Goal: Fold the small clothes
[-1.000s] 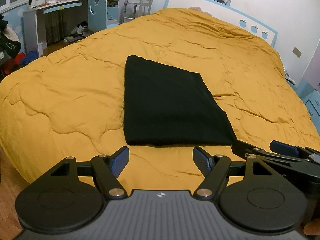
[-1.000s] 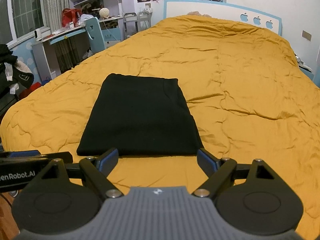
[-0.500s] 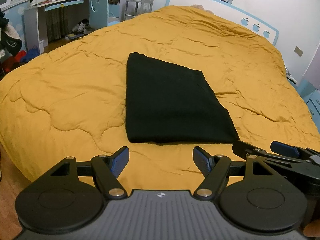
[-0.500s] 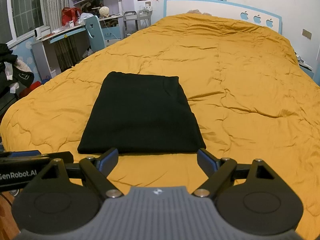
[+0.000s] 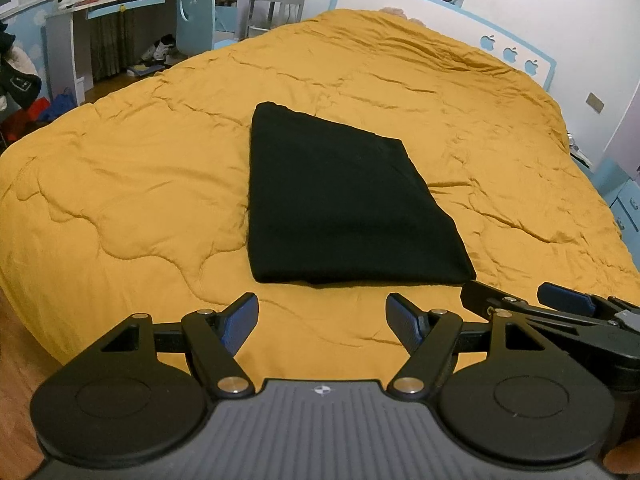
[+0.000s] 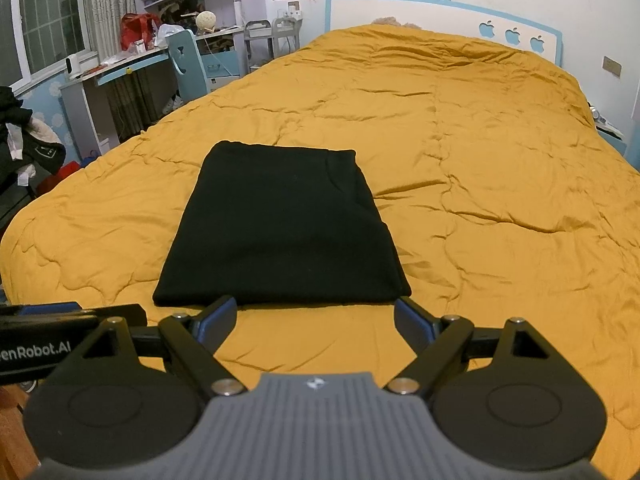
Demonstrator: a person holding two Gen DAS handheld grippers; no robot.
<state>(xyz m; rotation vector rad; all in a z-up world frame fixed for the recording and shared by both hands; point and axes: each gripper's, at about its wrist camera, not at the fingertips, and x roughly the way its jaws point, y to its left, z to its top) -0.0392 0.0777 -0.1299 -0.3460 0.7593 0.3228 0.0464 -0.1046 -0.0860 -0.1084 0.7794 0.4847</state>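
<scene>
A black garment (image 5: pixel 340 200) (image 6: pixel 280 228), folded into a flat rectangle, lies on the orange quilt (image 5: pixel 120 208) (image 6: pixel 500 200) of a bed. My left gripper (image 5: pixel 322 320) is open just short of the garment's near edge, nothing between its blue pads. My right gripper (image 6: pixel 316 316) is also open, its fingertips level with the garment's near edge and apart from the cloth. In the left wrist view the right gripper (image 5: pixel 520 300) shows from the side at the lower right. The left gripper's finger (image 6: pixel 72 312) shows at the lower left of the right wrist view.
A desk (image 6: pixel 116 76) with a blue chair (image 6: pixel 188 64) and shelves stands left of the bed. Dark clothes (image 6: pixel 24 140) hang at the far left. The blue-edged headboard (image 6: pixel 440 12) is against the far wall. Wooden floor (image 5: pixel 16 360) shows at the bed's near left.
The views shifted only slightly; the garment sits a little lower in both pictures. Both grippers stay open and nothing was picked up.
</scene>
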